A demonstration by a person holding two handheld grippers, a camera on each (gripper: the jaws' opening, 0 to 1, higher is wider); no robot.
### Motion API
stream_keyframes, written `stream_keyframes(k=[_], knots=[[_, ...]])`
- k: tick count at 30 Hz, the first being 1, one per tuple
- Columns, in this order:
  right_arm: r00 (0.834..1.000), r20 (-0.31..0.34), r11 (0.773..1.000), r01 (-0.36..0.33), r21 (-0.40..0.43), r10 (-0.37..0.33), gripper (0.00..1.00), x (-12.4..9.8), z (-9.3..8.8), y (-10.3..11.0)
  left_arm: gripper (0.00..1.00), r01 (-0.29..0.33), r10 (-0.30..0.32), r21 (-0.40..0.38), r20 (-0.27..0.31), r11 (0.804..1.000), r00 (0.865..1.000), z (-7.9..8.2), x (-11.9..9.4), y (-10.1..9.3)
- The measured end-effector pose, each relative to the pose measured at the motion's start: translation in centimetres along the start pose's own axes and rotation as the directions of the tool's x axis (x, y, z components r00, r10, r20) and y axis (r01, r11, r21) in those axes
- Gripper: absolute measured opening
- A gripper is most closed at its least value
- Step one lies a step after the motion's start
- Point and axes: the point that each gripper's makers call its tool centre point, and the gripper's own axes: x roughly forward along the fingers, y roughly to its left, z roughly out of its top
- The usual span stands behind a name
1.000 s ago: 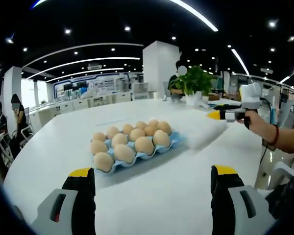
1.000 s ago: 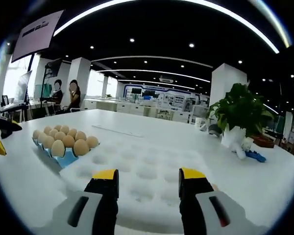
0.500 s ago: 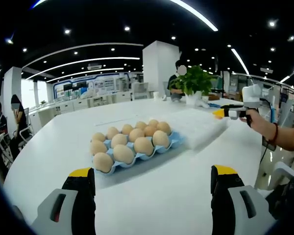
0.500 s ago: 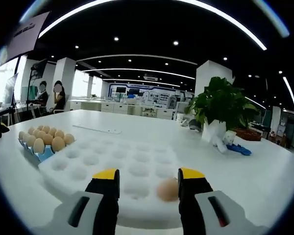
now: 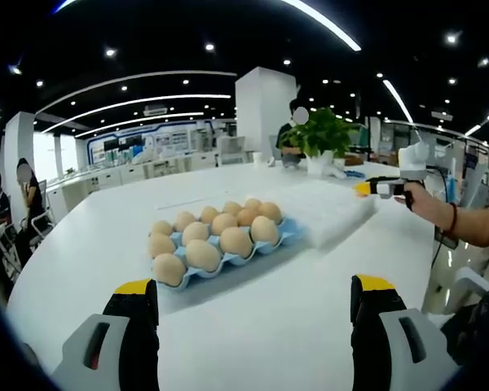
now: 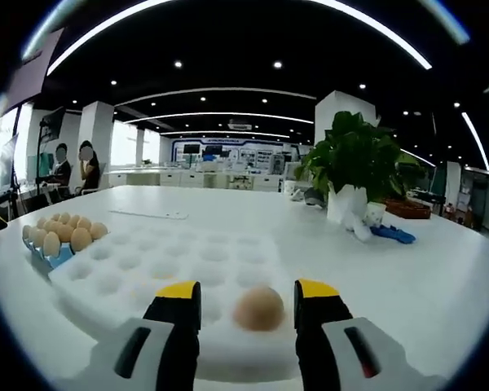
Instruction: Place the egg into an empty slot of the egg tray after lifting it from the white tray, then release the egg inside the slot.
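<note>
A white table point(image 6: 440, 277) carries a potted plant point(image 6: 354, 175) far ahead and to the right of the right gripper point(image 6: 246, 303), and a blue egg tray point(image 5: 265, 244) filled with brown eggs sits ahead of the left gripper point(image 5: 253, 305), with open table between them. The left gripper is spread wide and holds nothing. A single egg point(image 6: 258, 309) lies in a near slot of the white tray point(image 6: 138, 273), between the right gripper's parted jaws, which do not grip it.
</note>
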Motion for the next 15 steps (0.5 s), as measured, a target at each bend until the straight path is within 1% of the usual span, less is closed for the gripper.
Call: stream_keyframes(k=[4,6,11,14,15], knots=[[1.0,-0.005,1.0,0.008,-0.004,-0.008,0.43,0.2,-0.5,-0.3,1.0,0.002,-0.002,-0.002,0.004,1.0,1.0,0.1,0.0,0.0],[1.0,0.001,1.0,0.004,0.001,-0.004,0.43,0.3,-0.7,-0.3,1.0,0.001,-0.001,0.003,0.002,1.0,1.0,0.2,0.0,0.1],[1.0,0.012,1.0,-0.005,-0.018,0.005,0.39,0.6,-1.1,-0.2,1.0,0.002,-0.002,0.005,0.009,1.0,1.0,0.5,0.1,0.0],[1.0,0.011,1.0,-0.009,-0.007,0.009,0.37,0.8,-1.2,-0.4,1.0,0.006,-0.006,0.007,0.007,1.0,1.0,0.5,0.2,-0.1],[1.0,0.023,0.999,-0.019,0.026,0.018,0.36,0.8,-1.1,-0.2,1.0,0.006,-0.006,0.01,0.004,1.0,1.0,0.5,0.2,-0.1]])
